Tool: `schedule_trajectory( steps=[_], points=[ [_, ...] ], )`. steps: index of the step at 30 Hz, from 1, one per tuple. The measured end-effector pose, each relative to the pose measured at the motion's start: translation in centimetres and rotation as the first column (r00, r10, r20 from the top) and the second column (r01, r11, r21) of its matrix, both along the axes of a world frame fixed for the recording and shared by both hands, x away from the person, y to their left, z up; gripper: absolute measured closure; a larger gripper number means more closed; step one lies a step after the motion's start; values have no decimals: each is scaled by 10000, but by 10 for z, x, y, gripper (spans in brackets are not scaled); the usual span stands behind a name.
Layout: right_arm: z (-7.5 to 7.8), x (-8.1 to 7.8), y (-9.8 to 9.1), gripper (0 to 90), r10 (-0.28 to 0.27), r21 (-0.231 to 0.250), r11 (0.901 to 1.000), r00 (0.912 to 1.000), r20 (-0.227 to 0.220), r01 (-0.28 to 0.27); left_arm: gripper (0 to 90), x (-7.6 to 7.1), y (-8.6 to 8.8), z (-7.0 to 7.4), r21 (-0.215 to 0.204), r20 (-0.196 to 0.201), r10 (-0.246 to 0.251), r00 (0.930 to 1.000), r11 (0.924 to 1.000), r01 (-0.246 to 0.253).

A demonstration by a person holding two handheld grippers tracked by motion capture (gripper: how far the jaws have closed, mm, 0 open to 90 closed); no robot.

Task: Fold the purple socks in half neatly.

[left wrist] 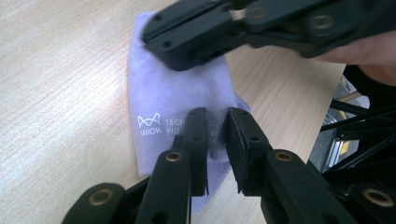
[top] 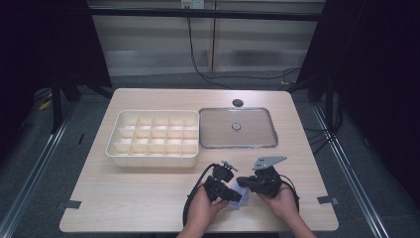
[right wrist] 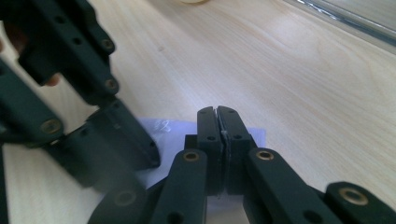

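While the right tool (right wrist: 218, 122) pinches the lilac cloth (left wrist: 163, 98) shut near the bench's front edge, the left tool (left wrist: 215, 126) straddles a fold, probably not clamped yet.

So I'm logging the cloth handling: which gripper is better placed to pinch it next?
Probably left: the left gripper has its fingers slightly apart astride the lilac cloth; the right gripper is already shut.

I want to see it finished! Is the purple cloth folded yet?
Not finished. The cloth lies on the table near its front edge. The right gripper is shut on one edge; the left gripper straddles a raised fold. The divided box behind holds nothing.
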State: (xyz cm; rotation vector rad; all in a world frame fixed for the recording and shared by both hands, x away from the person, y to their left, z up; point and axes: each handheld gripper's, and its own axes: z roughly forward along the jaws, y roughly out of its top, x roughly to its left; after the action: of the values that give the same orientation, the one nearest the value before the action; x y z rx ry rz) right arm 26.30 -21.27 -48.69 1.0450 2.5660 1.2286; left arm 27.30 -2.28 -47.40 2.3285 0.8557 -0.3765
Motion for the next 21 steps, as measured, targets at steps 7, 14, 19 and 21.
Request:
schedule_trajectory(
  steps=[7, 14, 19, 21],
  points=[
    [3, -10, -6, 900, 154, -118, 9998, 9998, -87, -155, 781, -2, -1, 0, -19, 56, 111, 9999, 9999, -110],
    [-1, -8, -7, 900, 124, -65, 9999, 9998, -124, -125, 808, -4, -1, 1, 91, -4, 42, 10000, 9999, -42],
    [-3, -6, -8, 900, -10, -26, 10000, 9999, -141, 10, 829, -7, -1, 0, 81, 16, -27, 10000, 10000, 27],
    [-3, -5, -8, 900, -85, -80, 9999, 9999, -110, 84, 833, -7, -1, -1, 62, 26, -12, 10000, 10000, 12]
  ],
)
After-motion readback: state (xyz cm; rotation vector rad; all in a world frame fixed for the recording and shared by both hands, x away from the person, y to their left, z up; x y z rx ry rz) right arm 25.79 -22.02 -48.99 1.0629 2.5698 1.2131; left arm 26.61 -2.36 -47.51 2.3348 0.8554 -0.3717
